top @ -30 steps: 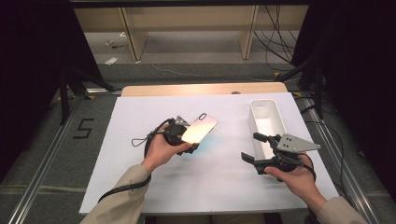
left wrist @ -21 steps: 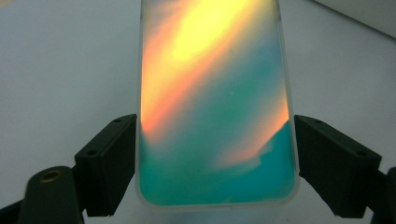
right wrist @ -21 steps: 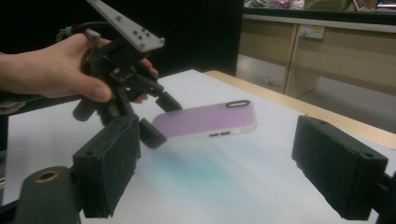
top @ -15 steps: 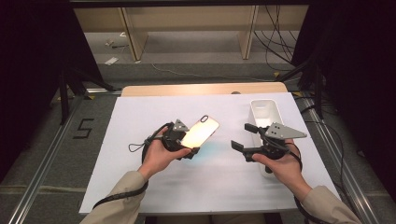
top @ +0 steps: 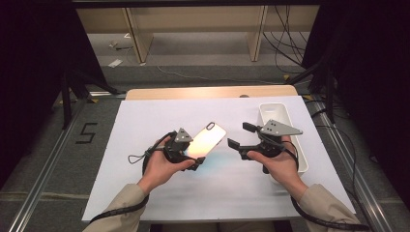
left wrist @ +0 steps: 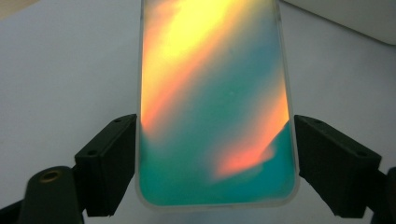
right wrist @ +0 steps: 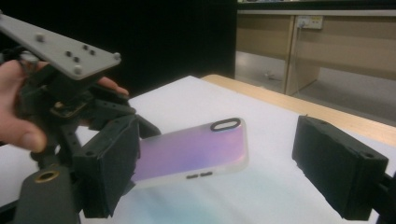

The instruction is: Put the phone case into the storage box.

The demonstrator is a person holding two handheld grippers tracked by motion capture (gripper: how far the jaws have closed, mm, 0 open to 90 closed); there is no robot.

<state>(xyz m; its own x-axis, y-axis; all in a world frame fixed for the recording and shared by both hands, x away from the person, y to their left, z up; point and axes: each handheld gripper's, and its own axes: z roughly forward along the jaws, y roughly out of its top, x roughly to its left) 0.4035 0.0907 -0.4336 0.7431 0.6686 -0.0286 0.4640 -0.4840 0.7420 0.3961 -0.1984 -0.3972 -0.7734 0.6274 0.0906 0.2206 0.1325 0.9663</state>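
A: What changed? Your right gripper slid in from the tray at the right toward frame centre; jaws wide, empty.

B: And the phone case?

A: Centre frame, off the table, clamped by its edges in your left gripper. Handover looks next: line up on the free end.

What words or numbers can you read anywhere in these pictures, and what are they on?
"5": a big dark number on the grey floor, left of the white table.
The phone case has no writing that shows.
A wall plate in the right gripper view is too blurred to read.
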